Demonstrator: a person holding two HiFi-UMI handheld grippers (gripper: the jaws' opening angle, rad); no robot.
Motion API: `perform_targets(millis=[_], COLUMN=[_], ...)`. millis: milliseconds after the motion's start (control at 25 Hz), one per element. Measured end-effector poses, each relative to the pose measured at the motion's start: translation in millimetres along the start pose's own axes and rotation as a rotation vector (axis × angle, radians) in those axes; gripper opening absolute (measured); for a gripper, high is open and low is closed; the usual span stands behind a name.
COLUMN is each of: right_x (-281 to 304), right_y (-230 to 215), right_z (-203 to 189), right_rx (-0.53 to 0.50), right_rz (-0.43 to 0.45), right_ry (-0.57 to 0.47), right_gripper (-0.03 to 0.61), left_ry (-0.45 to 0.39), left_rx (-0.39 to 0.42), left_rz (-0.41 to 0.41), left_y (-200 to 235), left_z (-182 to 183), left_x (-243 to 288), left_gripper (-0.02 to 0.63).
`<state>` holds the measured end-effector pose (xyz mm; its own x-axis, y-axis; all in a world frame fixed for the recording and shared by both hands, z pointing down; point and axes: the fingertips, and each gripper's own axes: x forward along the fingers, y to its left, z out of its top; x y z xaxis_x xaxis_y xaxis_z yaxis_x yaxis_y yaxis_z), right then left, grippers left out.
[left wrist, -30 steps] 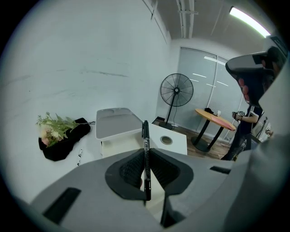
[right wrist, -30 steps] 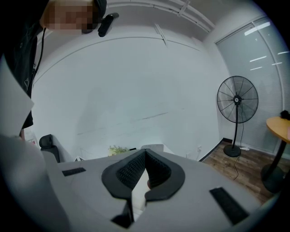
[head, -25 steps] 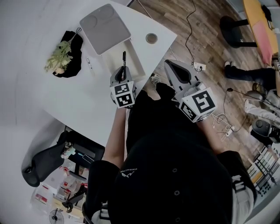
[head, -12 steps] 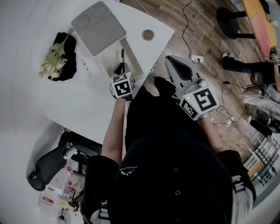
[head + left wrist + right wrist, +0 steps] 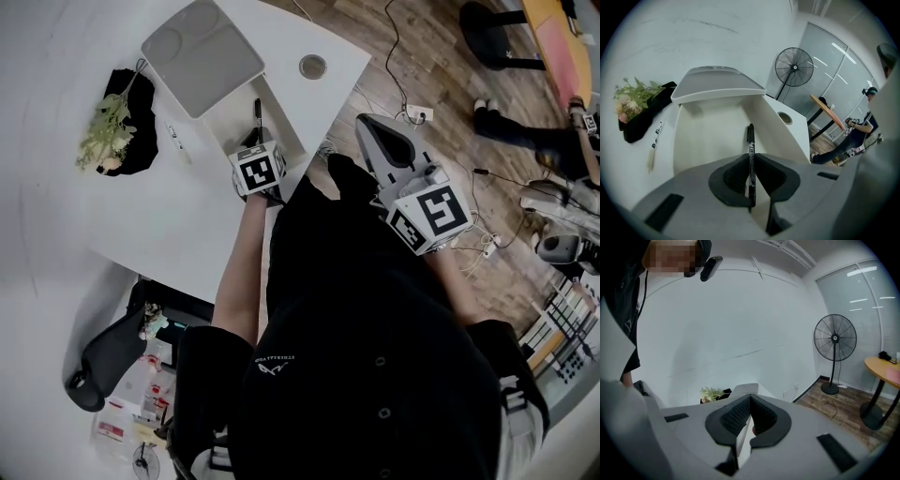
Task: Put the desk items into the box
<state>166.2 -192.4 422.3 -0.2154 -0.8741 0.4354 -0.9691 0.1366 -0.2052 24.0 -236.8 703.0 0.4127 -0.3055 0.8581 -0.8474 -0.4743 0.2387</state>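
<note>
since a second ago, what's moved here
The left gripper has carried the pen a little forward and, it seems, lower over the box, with its jaws shut on the pen throughout. The right gripper stays shut and empty, off the desk. The lid and flowers have not moved.

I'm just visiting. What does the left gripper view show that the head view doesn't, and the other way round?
Only the left gripper view shows a standing fan, and a close look at the jaws pressed together on the pen's barrel. Only the head view shows the right gripper beside the desk, cables on the wooden floor and a black chair. Both show the left gripper holding the black pen over the open box, the box's grey lid and the flowers.
</note>
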Motion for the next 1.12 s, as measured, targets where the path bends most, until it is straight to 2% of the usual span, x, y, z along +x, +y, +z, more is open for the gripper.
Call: perform_targets(millis=[320,600,760,960,1120], right_x=[-3.1,-11.0,-15.0,-19.1,-23.5], right_y=[-5.8,-7.2,-5.3,-2.9,-0.8], right_z=[-2.7,-4.8,-5.0,-5.5,-6.3], right_rx=[0.004,0.008,0.009,0.010,0.010], right_rz=[-0.024,-0.038,-0.031,-0.023,-0.010], right_ry=[0.007,0.002,-0.002,-0.011,-0.021], right_gripper=[-0.002,-0.002,-0.002,-0.002,-0.002], left_ry=[0.041,0.027,0.014,-0.035,-0.125], left_rx=[-0.002,0.015,0.032,0.041,0.039], left_rz=[0.014,-0.003,-0.005,0.037,0.056], left_y=[3.2,-2.9,-6.9,-2.0,-1.5], left_z=[-3.0,-2.9,-1.1,5.2,16.7], left_x=[9.9,9.0,4.3,-7.7,-28.2], left_gripper=[0.046,0.047,0.078,0.078,0.008])
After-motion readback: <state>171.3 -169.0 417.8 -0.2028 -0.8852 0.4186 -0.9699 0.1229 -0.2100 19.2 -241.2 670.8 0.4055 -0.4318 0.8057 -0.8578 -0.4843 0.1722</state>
